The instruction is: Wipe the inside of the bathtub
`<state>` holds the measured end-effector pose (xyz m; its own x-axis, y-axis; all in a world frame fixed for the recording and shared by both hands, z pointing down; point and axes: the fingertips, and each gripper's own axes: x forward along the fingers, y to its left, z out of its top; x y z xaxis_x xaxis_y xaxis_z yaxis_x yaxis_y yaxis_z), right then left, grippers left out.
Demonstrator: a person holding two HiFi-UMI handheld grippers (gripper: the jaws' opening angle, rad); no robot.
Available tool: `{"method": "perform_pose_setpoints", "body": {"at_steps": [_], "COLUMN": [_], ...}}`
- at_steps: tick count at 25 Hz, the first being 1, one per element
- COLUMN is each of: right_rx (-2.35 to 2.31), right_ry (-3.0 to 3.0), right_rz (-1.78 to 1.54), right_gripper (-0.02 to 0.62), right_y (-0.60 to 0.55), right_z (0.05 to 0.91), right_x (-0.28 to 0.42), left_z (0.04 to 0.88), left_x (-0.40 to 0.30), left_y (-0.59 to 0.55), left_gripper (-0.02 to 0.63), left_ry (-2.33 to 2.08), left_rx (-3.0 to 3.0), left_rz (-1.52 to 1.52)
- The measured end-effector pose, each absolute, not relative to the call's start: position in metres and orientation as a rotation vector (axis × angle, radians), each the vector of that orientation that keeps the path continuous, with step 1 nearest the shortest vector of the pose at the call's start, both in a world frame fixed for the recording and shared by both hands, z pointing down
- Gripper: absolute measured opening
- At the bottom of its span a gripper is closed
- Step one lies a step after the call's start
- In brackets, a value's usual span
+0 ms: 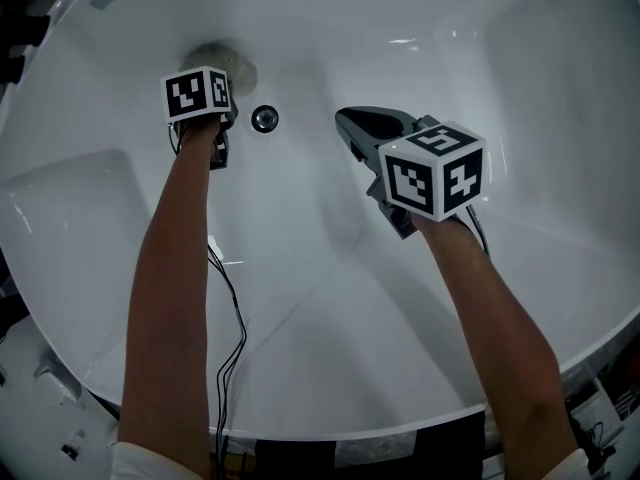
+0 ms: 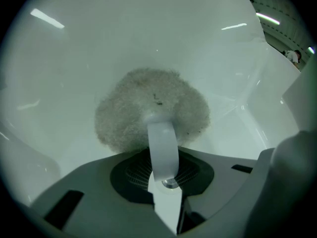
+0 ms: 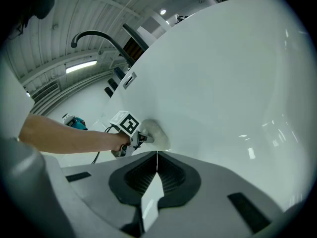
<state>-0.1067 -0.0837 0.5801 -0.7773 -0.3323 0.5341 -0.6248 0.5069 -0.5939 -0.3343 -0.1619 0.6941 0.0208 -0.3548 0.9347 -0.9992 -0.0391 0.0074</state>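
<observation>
- The left tool (image 2: pixel 164 178) is clenched on the white strap (image 2: pixel 162 145) of a round fluffy pad (image 2: pixel 143 103).
- The pad lies against the bathtub's (image 1: pixel 330 298) inner wall, near the drain (image 1: pixel 264 118).
- The right tool (image 3: pixel 157 156) is clenched together on nothing, inside the tub and well apart from the pad.

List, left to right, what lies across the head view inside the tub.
Left tongs, shut on the scrub pad → drain → right tongs, shut and empty.
</observation>
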Motion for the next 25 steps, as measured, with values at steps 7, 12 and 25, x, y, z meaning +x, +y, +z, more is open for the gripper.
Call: {"method": "perform_pose_setpoints", "body": {"at_steps": [7,12,25], "right_rx": [0.825,0.858,0.908], "right_ry": [-2.404,-2.399,-2.386], "right_rz": [1.166,1.178,1.217], "right_gripper": [0.02,0.02,0.02], "right_y": [-0.096,-0.108,-0.133], "right_z": [0.573,0.564,0.571], "right_x": [-0.063,-0.024,0.042], "left_z": [0.691,0.682,0.687], "left_x": [-0.287,-0.25,-0.164], "left_y": [-0.177,-0.188,-0.222], "left_gripper": [0.097,0.096,0.097], "left_ry": [-1.426,-1.416,-1.36], "left_rx": [1.513,1.525,1.589], "left_rz": [1.041,1.057,1.075]}}
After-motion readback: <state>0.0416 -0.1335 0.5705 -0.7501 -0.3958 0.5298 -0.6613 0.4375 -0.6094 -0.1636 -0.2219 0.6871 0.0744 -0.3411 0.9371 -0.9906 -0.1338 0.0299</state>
